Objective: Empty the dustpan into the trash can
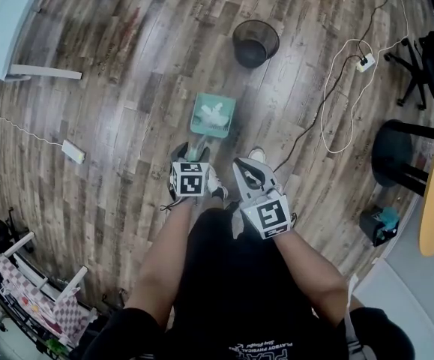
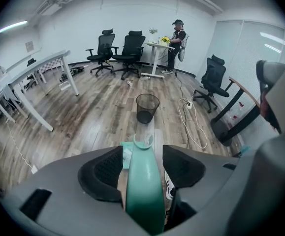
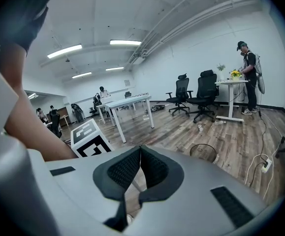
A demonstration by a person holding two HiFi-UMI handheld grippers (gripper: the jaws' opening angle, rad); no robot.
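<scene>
On the wooden floor (image 1: pixel 127 88), the black mesh trash can (image 1: pixel 255 42) sits at upper centre. The teal dustpan (image 1: pixel 213 116), loaded with white scraps, lies below it, well apart, so nothing is emptied yet. Your left gripper (image 2: pixel 144 157) is spread around the dustpan's handle (image 2: pixel 143 186). Your right gripper (image 3: pixel 140 156) is pressed together and empty. The shirt print at the bottom edge is too small to read.

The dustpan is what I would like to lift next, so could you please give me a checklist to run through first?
1. Dustpan handle between the open jaws of the left gripper: ok.
2. Pads pressing on the handle: not ok, a gap shows on each side.
3. Dustpan resting on the floor with paper scraps inside: ok.
4. Trash can upright, mouth open, ahead of the dustpan: ok.
5. Right gripper shut, with nothing in it: ok.
6. Cable away from the line between dustpan and can: ok, it lies to the can's right.
</scene>
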